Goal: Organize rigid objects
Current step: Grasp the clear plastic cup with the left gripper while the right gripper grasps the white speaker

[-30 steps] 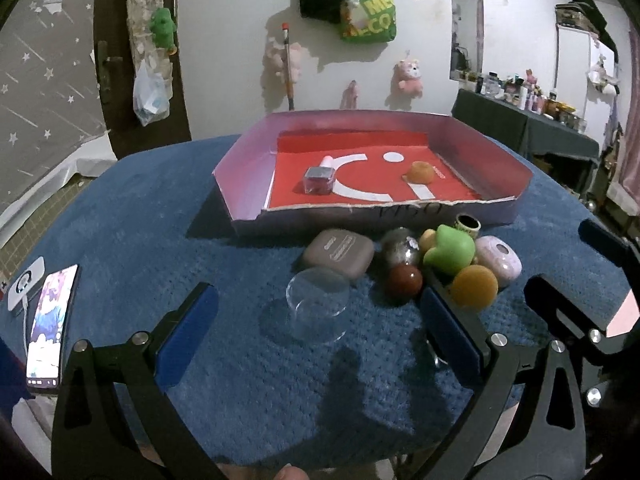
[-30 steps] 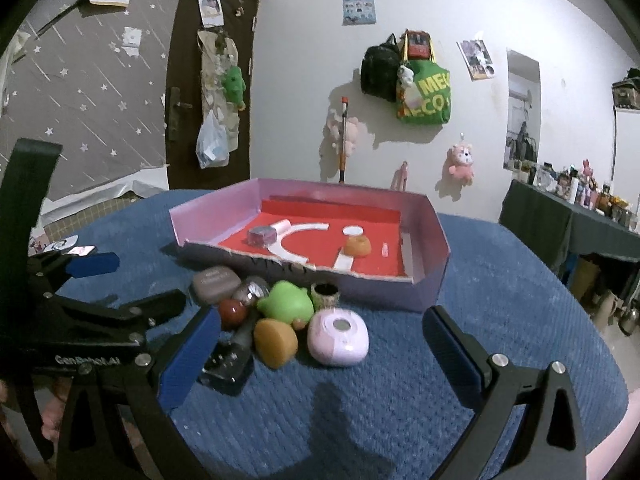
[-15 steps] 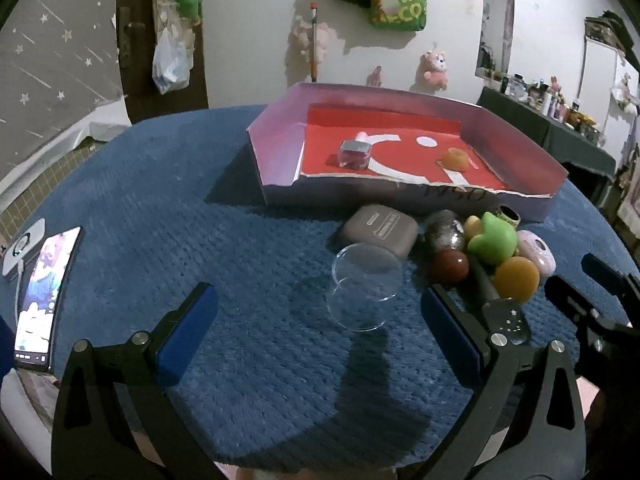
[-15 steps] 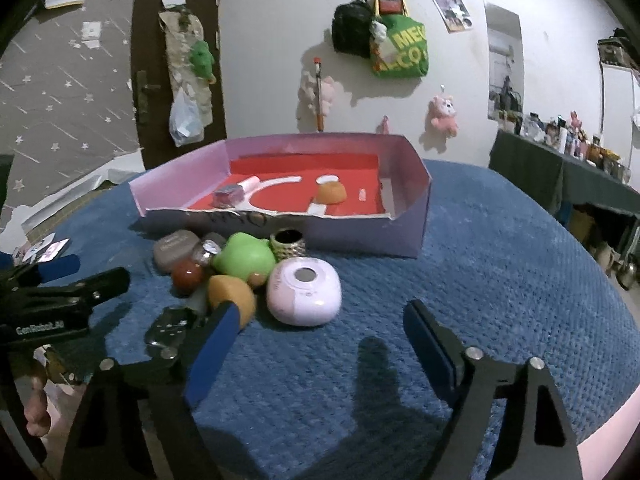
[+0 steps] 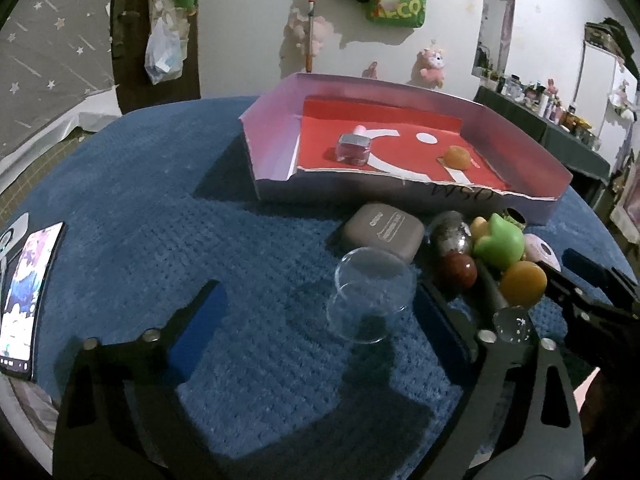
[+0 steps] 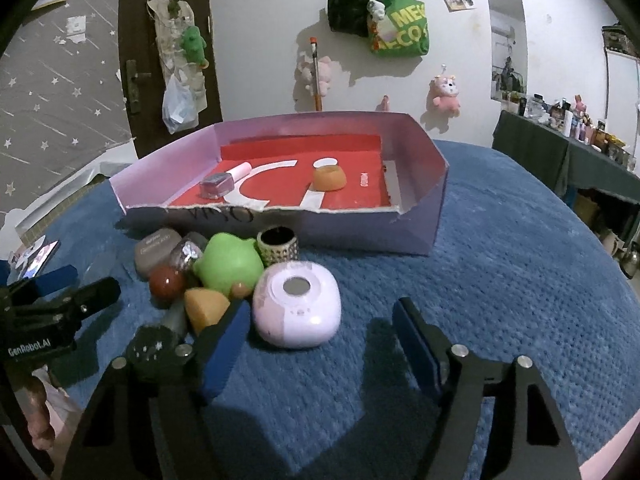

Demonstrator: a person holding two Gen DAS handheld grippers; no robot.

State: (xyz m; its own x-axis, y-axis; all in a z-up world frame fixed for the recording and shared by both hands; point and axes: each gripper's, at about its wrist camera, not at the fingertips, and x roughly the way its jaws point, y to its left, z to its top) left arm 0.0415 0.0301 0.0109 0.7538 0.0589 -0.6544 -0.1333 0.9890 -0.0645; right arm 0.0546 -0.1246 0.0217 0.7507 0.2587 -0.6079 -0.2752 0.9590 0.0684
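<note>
A pink box with a red floor (image 5: 276, 132) (image 6: 420, 216) holds a nail polish bottle (image 5: 353, 147) (image 6: 218, 184) and an orange piece (image 5: 457, 157) (image 6: 329, 178). In front of it lies a cluster: clear glass cup (image 5: 370, 294), grey case (image 5: 384, 230) (image 6: 156, 250), green toy (image 5: 498, 242) (image 6: 230, 266), dark red ball (image 5: 458, 272) (image 6: 166, 282), orange piece (image 5: 522, 284) (image 6: 204, 306), pink round case (image 6: 298, 308), studded ring (image 6: 277, 245). My left gripper (image 5: 320, 316) is open, its jaws on either side of the glass cup. My right gripper (image 6: 320, 344) is open, just in front of the pink case.
A phone (image 5: 26, 294) lies at the table's left edge on the blue cloth (image 5: 160, 208). A black capped item (image 6: 152, 346) lies by my right gripper's left finger. A dark side table with bottles (image 6: 568, 140) stands at the right.
Both grippers have moved forward and down toward the cluster. The left now has the glass cup between its jaws; the right has narrowed a little and closed in on the pink case.
</note>
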